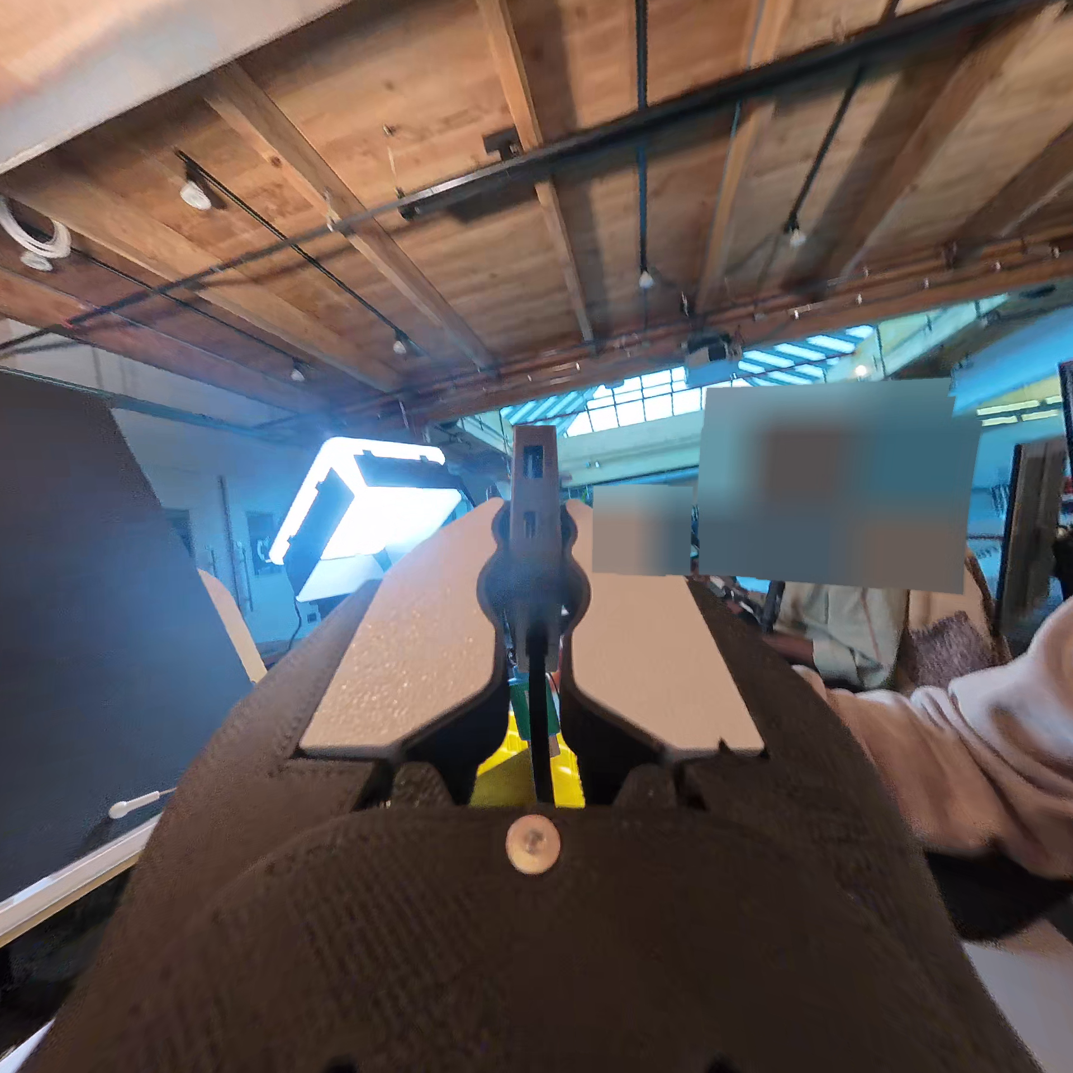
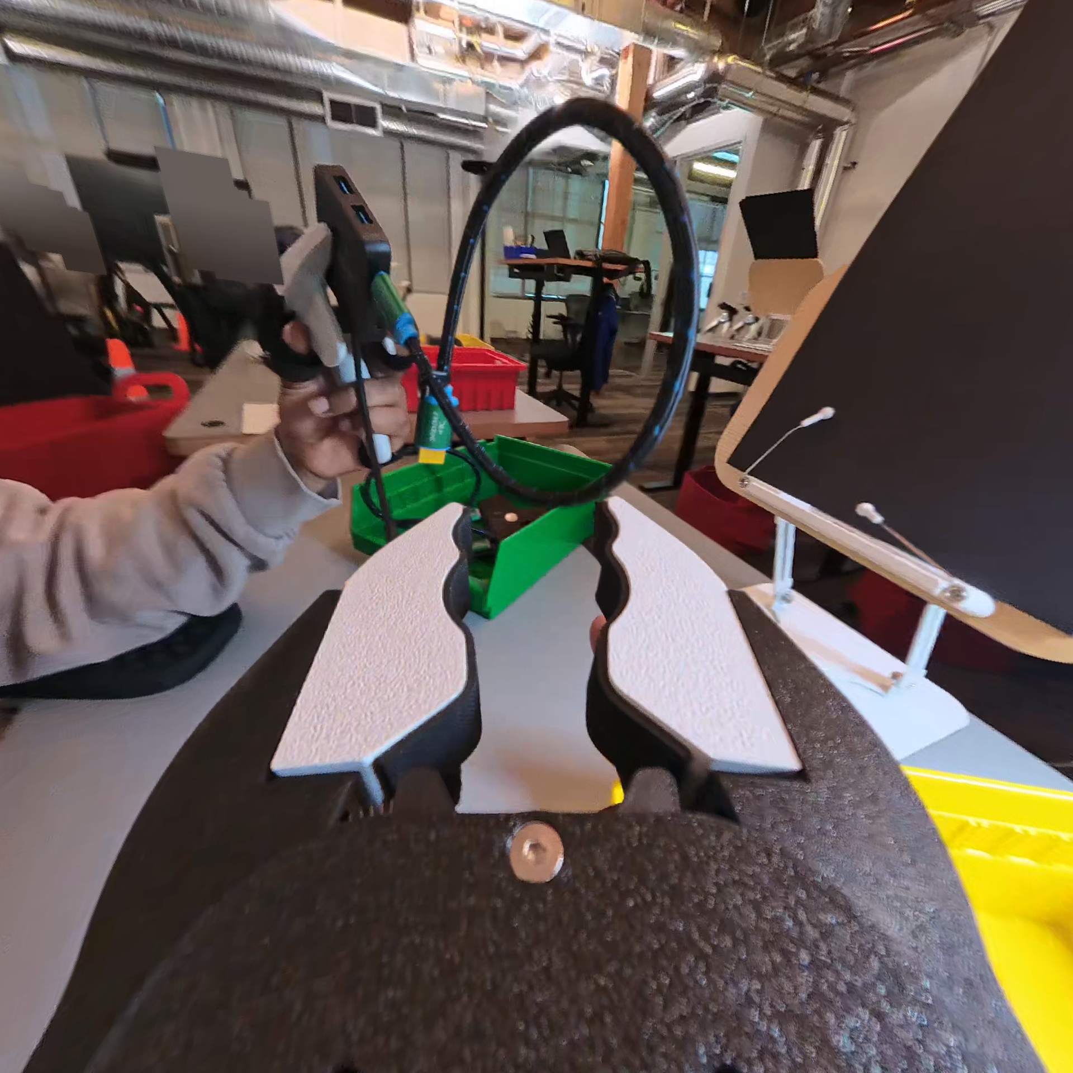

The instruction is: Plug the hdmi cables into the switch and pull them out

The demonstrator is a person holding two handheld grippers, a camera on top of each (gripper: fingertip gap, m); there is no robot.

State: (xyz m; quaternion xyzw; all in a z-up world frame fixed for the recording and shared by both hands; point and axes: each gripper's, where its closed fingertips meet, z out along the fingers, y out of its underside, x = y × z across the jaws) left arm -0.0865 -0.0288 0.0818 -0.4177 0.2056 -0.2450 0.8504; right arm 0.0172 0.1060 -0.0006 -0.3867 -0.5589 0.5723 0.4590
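Observation:
My left gripper (image 1: 531, 522) is shut on the black switch (image 1: 534, 482) and holds it up towards the ceiling. In the right wrist view the left gripper (image 2: 325, 278) holds the switch (image 2: 348, 232) high at the left. One green HDMI plug (image 2: 390, 302) sits in the switch's lower end. A second green plug with a yellow cap (image 2: 432, 429) hangs free below it. Their black cable (image 2: 673, 278) makes a big loop above the green bin (image 2: 534, 551). My right gripper (image 2: 531, 517) is open and empty, low over the white table (image 2: 534, 668).
A yellow bin (image 2: 998, 859) lies at the right front. Red bins (image 2: 482, 374) stand behind. A tilted black board on a white stand (image 2: 929, 348) is close on the right. Another black board (image 1: 87, 580) and a bright light panel (image 1: 371, 505) are on the left. The tips of one gripper are about 20 cm away from the tips of the other.

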